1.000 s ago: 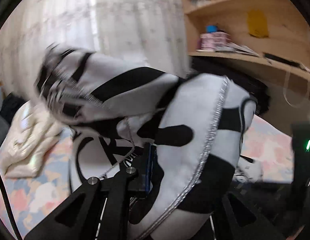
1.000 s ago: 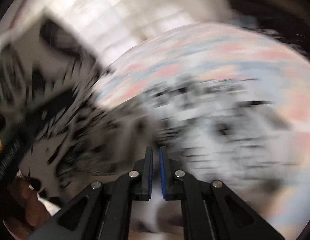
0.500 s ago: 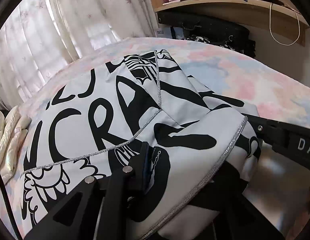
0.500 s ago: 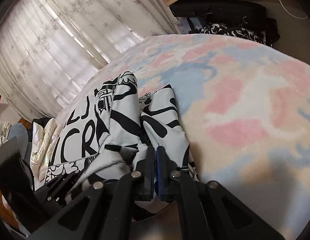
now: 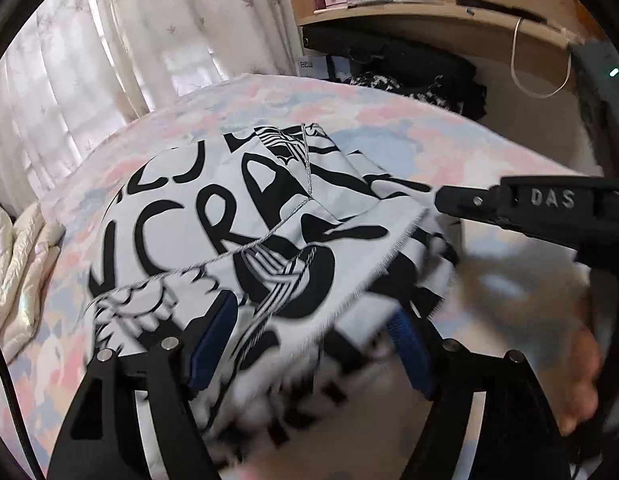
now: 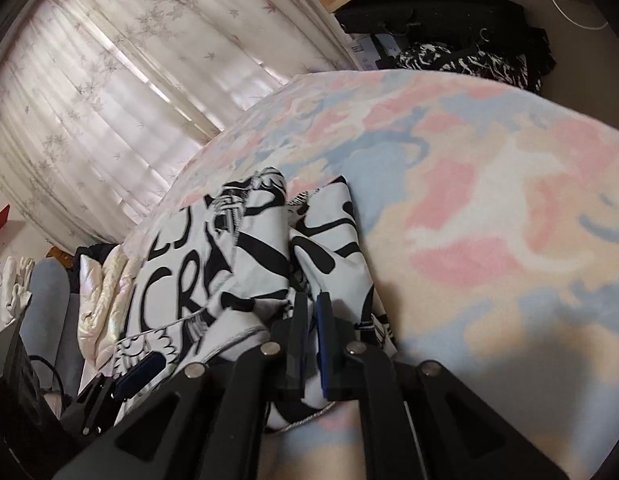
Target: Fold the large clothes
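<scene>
While the left tool (image 5: 309,344) hangs low over the bed (image 5: 449,140) in the left wrist view, its jaws are opening and stand wide apart, with the black-and-white printed garment (image 5: 237,216) draped between and over them. The blue pads (image 5: 211,332) do not press on the cloth; a blurred fold of it sags through the gap and hides most of the right pad. From there the garment spreads away from the tool across the pastel bedcover, its silver-edged seam (image 5: 245,246) running across the big black lettering. The right tool (image 5: 441,198) comes in from the right edge of this view and its tip meets the garment's right border. A blurred hand (image 5: 569,376) shows at the lower right. A cream padded jacket (image 5: 17,264) lies at the left edge of the bed, a curtain (image 5: 129,40) hangs behind, and a wooden shelf (image 5: 429,20) stands at the upper right.

In the right wrist view, the right tool (image 6: 312,312) has its jaws together, clamped on a bunched edge of the garment (image 6: 265,248), which rises just ahead of the fingers and lies folded in two ridges toward the curtain (image 6: 129,80). The left tool (image 6: 137,368) sits at the lower left, against the garment's near edge. To the right of the garment the bedcover (image 6: 489,200) lies bare.
</scene>
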Tool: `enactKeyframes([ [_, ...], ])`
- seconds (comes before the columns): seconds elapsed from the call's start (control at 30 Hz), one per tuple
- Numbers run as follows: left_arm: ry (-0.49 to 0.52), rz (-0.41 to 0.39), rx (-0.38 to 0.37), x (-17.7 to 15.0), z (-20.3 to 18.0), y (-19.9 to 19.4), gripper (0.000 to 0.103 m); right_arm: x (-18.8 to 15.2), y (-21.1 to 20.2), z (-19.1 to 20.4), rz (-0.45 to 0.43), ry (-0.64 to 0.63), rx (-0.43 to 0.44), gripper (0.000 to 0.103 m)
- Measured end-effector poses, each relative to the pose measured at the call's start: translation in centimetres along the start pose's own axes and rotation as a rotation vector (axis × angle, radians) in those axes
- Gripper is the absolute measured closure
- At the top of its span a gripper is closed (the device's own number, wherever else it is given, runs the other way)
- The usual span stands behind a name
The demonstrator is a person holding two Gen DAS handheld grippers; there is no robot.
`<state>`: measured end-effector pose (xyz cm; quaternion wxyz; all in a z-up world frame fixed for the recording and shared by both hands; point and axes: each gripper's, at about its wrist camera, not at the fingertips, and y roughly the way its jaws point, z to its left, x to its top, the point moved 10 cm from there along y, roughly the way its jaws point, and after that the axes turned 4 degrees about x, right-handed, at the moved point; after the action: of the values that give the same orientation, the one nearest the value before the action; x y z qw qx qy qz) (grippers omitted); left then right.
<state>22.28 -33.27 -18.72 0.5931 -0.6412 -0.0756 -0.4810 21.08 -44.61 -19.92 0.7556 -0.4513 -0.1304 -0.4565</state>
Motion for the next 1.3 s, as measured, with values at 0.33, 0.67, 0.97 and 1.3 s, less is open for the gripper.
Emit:
enactKeyframes([
  [0.33,-0.214,-0.086,-0.034,-0.3,8.9,-7.4,0.029,1.4,-1.1,2.2,0.181,0.084,0.227,0.060],
  [0.67,-0.537,0.070,-0.155,-5.6,16.5,-1.8,0.060,-1.3,4.3,2.5,0.453,0.142,0.257,0.056],
  [0.97,-0.496,0.058,-0.169,-5.0,16.3,0.1,0.058,-1.6,9.1,4.2,0.543,0.074,0.290,0.055],
  [1.3,-0.453,0.090,-0.119,-3.3,13.9,-0.4,0.058,1.7,3.6,7.4,0.299,-0.150,0.290,0.089],
])
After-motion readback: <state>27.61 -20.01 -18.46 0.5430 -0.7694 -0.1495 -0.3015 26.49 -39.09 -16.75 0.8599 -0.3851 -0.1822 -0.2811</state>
